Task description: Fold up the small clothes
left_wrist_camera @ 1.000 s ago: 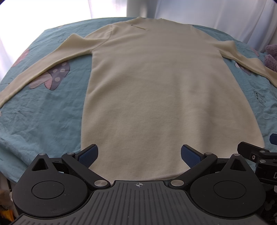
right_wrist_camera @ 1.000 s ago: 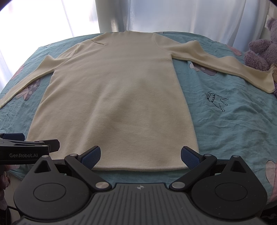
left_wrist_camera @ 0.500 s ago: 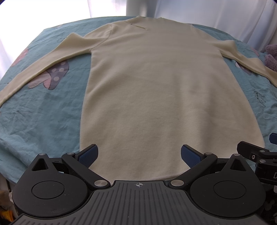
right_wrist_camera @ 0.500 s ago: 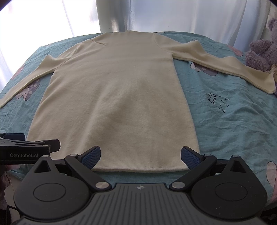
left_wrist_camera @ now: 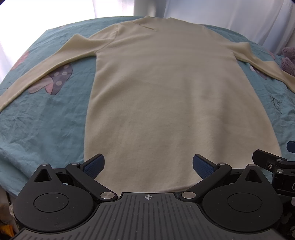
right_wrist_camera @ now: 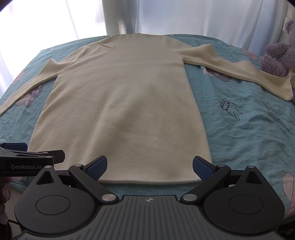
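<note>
A cream long-sleeved knit garment [left_wrist_camera: 166,96] lies flat on the teal bedsheet [left_wrist_camera: 36,120], hem nearest me, neck at the far end, both sleeves spread outward. It also shows in the right wrist view [right_wrist_camera: 125,103]. My left gripper [left_wrist_camera: 147,164] is open and empty, hovering over the hem's left half. My right gripper [right_wrist_camera: 149,166] is open and empty over the hem's right part, its right pad near the hem's right corner. Each gripper shows at the edge of the other's view.
The sheet [right_wrist_camera: 248,133] carries mushroom and crown prints and is wrinkled. A purple plush toy [right_wrist_camera: 278,57] sits at the right edge by the right sleeve cuff [right_wrist_camera: 284,88]. White curtains [right_wrist_camera: 184,16] hang behind the bed. The bed's near edge lies just under the grippers.
Both grippers have edged slightly forward over the hem. Jaws stay open; the garment has not moved.
</note>
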Tool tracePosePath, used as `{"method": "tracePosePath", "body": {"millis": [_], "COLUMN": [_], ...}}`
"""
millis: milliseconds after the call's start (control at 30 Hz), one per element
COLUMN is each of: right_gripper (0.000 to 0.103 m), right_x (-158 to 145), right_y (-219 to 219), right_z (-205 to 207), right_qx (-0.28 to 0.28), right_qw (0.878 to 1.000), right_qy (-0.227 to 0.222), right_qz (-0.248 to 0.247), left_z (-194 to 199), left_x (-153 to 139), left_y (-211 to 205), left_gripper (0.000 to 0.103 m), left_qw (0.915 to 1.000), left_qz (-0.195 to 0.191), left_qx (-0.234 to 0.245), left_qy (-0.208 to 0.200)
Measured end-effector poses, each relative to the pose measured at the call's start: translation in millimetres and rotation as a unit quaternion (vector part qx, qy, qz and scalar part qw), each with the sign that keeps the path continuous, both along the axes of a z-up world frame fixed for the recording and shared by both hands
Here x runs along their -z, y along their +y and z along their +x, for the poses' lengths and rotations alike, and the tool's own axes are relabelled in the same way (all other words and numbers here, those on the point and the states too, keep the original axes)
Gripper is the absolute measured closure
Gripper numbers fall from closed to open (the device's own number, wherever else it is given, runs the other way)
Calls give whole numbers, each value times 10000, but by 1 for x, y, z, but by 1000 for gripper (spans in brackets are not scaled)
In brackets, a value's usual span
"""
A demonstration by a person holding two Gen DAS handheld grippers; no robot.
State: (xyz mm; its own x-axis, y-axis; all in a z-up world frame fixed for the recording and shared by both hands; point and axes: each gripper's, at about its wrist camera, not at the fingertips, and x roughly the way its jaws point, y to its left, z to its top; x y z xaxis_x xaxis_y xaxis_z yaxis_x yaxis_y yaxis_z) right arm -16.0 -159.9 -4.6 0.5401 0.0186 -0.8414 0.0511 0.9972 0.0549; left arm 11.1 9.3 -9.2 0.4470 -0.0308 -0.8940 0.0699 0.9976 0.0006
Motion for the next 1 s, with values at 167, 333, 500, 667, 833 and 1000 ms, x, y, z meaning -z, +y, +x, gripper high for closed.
{"method": "tracePosePath", "body": {"millis": [167,333,500,667,833,1000], "right_gripper": [4,4,4,4,4,4], "right_x": [-1,-1,0,2,4,-3], "right_y": [1,1,1,2,0,-18], "right_z": [0,0,2,4,5,6], "right_qx": [-22,-43,-58,-59,-78,-39], "right_qw": [10000,10000,10000,10000,9999,9970], "right_qy": [-6,-3,14,52,50,-435], "right_qz": [2,15,16,34,121,639], "left_z": [-1,-1,0,1,4,10], "left_x": [0,1,1,3,5,6], "left_y": [1,1,2,3,3,5], "left_gripper": [0,0,0,0,0,0], "left_qw": [10000,10000,10000,9999,9999,9998], "left_qz": [-2,-3,-12,-23,-27,-88], "left_qx": [-9,-15,-27,-55,-39,-41], "left_qy": [11,23,56,107,149,153]}}
